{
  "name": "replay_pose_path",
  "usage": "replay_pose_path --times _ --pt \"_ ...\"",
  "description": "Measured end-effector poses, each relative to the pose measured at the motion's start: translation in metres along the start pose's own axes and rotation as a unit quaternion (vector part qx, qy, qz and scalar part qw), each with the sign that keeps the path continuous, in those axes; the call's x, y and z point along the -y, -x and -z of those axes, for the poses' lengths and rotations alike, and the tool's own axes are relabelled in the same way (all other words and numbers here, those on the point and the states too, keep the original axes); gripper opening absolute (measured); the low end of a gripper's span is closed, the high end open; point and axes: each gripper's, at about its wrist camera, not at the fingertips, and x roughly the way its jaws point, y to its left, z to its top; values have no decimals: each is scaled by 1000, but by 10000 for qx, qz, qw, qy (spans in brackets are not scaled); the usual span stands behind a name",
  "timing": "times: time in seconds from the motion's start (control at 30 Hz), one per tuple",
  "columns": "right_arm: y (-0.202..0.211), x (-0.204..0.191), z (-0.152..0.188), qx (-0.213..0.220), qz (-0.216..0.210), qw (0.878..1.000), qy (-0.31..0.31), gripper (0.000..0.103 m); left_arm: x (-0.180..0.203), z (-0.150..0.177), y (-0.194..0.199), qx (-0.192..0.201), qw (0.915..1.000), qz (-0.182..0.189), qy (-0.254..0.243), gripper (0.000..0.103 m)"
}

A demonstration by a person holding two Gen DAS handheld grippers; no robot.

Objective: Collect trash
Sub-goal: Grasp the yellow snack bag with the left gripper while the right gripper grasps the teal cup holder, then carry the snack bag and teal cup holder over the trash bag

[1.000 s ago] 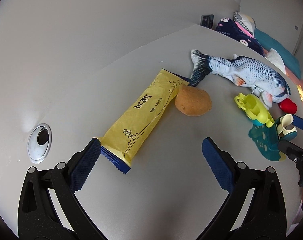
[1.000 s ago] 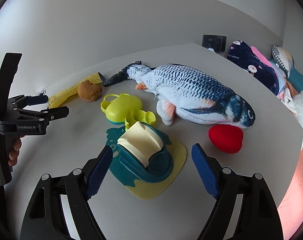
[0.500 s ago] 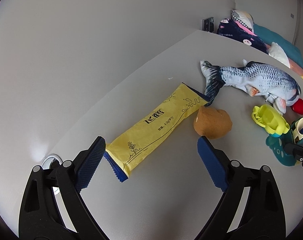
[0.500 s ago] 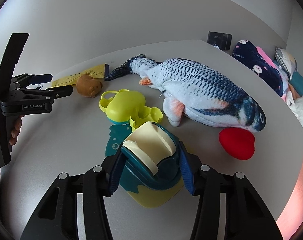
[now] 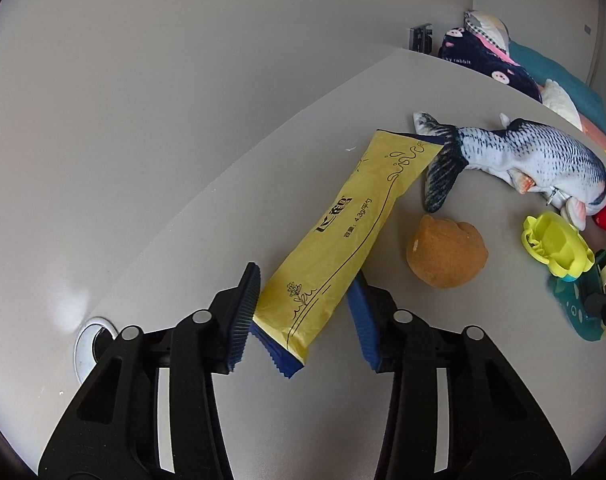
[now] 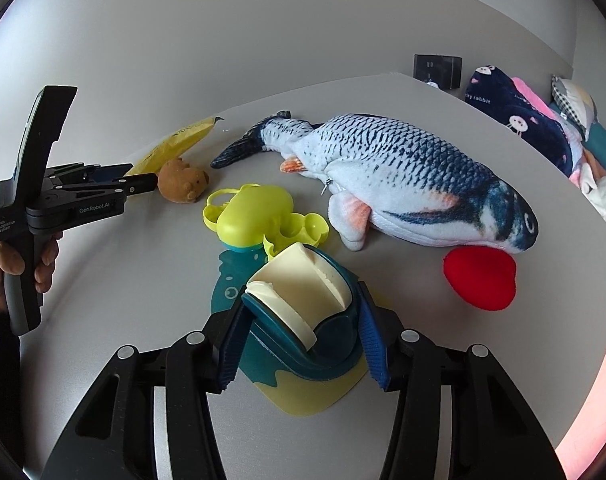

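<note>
The left claw (image 5: 303,316) is pinching the near end of a crinkly yellow wrapper (image 5: 343,232) lying on the smooth grey bench (image 5: 263,420). The right claw (image 6: 299,340) is gripping a glossy teal toy (image 6: 303,328) with cream ridges. Only the right view is showing a hand (image 6: 7,268) to its left.

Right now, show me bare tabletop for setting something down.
Bare: tabletop left of the yellow wrapper, and near the red plush. Crowded: between brown plush, green toy and fish.
</note>
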Motion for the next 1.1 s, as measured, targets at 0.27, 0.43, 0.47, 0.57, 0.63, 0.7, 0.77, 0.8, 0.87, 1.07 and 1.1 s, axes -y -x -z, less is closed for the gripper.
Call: replay_pose_path --times 0.27,0.43,0.47,0.57,0.63,0.7,0.77,0.8,0.87,1.07,1.1 --pt "8 -6 5 14 6 10000 -20 52 8 6 18 258 9988 -164 386 31" --pt "17 -11 10 47 -61 10000 11 52 13 12 44 411 9978 -34 516 31" --pt "19 -12 11 61 -74 10000 -3 52 15 14 48 422 9978 -12 515 31" --pt "29 -11 15 131 -121 9998 -79 52 19 20 61 444 9976 93 515 31" --pt "36 -11 17 188 -134 9997 -126 52 25 24 68 470 9977 127 482 31" --pt "45 -10 19 251 -131 9995 -167 52 31 27 75 494 9976 172 454 31" --pt "54 -9 21 317 -129 9992 -209 52 38 30 82 528 9974 219 437 31" --pt "59 -8 23 354 -127 9990 -231 52 42 32 86 550 9972 258 447 31" --pt "68 -6 25 421 -114 9987 -265 52 49 33 91 571 9967 363 448 31" --pt "93 1 34 559 -43 9979 -310 52 73 43 110 634 9960 560 303 31" --pt "97 4 35 580 -31 9978 -323 52 78 43 111 640 9958 592 277 31"
